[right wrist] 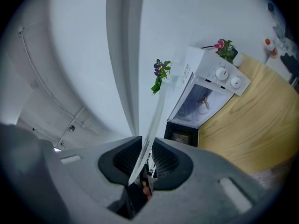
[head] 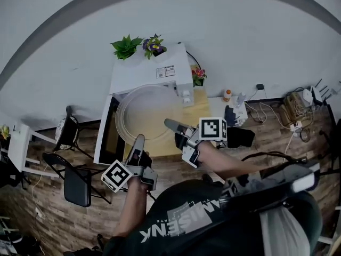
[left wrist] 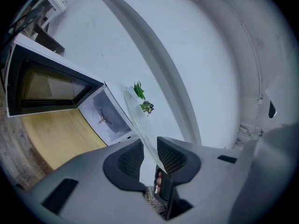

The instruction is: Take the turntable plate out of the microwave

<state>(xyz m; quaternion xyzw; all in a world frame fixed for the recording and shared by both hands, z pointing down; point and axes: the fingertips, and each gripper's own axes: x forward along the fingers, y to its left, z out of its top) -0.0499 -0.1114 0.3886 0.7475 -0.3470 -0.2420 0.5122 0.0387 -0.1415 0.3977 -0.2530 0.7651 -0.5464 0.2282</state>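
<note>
Wooden counter (head: 198, 111), plate (head: 144, 111) round in head view, edge-on in gripper views

All three views are lit by soft, diffuse light. The pale wall (head: 240, 41) is bright and even, and shadows on it are weak with blurred edges. The head view is rather dull and low in contrast — its lower part, over the dark wooden floor (head: 48, 217), is dim. Strong fisheye distortion bends straight lines into arcs, and in both gripper views the corners fall to black. There the grey surfaces nearest the lens look soft, slightly out of focus. The clear turntable plate (head: 144, 111) shows only a faint milky sheen — its rim is hard to trace.
</note>
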